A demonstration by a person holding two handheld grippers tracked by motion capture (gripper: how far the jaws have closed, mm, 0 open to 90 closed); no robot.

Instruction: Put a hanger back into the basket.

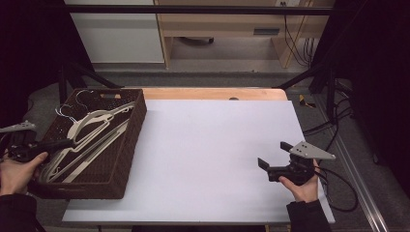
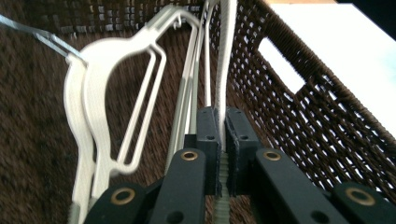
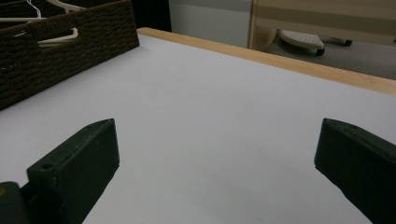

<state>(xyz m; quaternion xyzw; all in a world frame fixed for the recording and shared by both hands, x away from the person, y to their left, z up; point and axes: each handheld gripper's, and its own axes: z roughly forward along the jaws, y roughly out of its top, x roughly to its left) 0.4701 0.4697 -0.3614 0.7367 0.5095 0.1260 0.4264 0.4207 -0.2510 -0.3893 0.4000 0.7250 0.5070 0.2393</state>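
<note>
- Left gripper [image 2: 222,122], at lower left of the high view, reaches into a brown wicker basket [image 1: 129,145]; jaws pressed together, pinching the thin bar of a white hanger [image 2: 225,70].
- More white hangers [image 1: 87,133] lie piled in the basket at left of frame.
- Right gripper [image 1: 273,157], lower right, jaws spread wide w/ nothing between, held over the white table [image 1: 208,145].

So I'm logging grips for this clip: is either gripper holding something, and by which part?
The left gripper is shut on a white hanger in the basket, pinching one thin straight bar. The right gripper is open over the table, empty.
</note>
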